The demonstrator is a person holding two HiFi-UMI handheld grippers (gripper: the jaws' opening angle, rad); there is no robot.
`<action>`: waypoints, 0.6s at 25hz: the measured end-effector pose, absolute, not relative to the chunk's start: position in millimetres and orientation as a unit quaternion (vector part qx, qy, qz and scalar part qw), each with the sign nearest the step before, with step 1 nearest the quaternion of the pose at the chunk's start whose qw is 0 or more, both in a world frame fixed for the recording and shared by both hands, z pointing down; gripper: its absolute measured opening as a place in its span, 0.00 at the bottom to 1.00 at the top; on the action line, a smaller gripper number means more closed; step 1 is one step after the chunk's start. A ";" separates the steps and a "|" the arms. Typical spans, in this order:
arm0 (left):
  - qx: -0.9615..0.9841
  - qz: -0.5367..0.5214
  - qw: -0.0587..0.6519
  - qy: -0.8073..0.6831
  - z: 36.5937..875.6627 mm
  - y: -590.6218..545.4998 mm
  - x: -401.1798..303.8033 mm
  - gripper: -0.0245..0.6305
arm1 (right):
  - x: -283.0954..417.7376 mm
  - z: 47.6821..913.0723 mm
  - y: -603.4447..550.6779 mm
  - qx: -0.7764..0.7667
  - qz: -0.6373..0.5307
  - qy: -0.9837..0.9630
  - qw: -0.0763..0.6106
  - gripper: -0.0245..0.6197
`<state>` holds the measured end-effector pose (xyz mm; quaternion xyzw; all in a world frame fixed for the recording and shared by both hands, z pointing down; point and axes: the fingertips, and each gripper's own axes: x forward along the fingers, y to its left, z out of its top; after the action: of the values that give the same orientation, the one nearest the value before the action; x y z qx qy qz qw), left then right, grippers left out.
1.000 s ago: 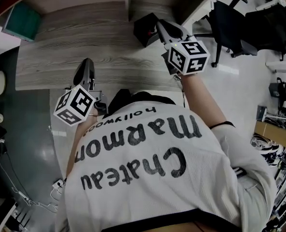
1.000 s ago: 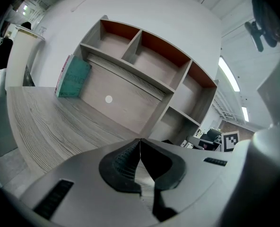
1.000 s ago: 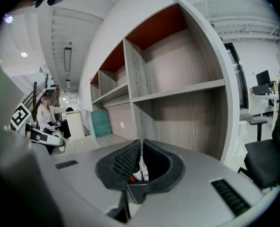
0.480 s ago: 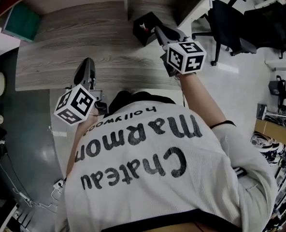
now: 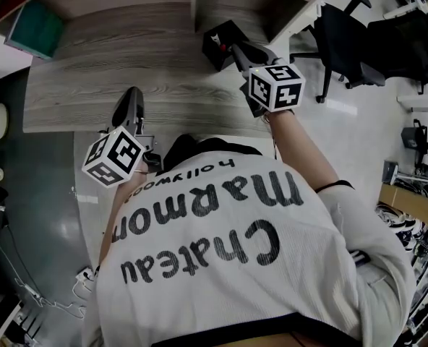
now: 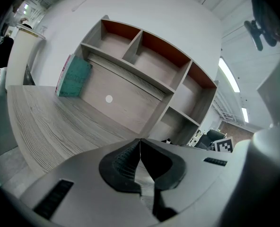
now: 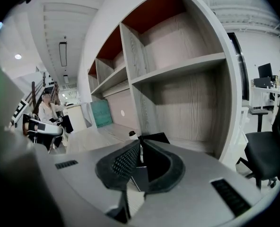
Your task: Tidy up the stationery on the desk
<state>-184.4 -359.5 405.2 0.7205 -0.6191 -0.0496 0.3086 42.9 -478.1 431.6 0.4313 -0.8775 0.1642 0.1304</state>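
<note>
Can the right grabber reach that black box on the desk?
Probably yes. The right gripper hangs just beside the black box with nothing between them, though its shut jaws would have to open first.

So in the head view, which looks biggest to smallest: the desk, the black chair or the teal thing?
1. Desk
2. Black chair
3. Teal thing
The chair stands farther off, so it may really be bigger than it looks.

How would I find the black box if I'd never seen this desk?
Look at the long grey desk under the shelves. At its right end, just ahead of the right tongs, sits the black box. It is the only dark thing there; the teal box stands far left.
</note>
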 end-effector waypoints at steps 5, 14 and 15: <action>0.718 -0.052 0.307 -0.623 405.0 -361.5 -187.5 0.06 | 34.8 430.7 -481.6 0.421 0.160 -0.883 0.128 0.09; 0.718 -0.058 0.299 -0.626 401.0 -364.1 -193.6 0.06 | 29.9 432.5 -481.5 0.415 0.151 -0.887 0.131 0.10; 0.719 -0.059 0.297 -0.625 400.3 -363.9 -193.4 0.06 | 30.1 433.5 -480.9 0.414 0.153 -0.887 0.133 0.10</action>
<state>-193.4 -363.9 400.3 0.7194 -0.6249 -0.0588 0.2974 30.1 -480.9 433.5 0.4143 -0.8873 0.1528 0.1329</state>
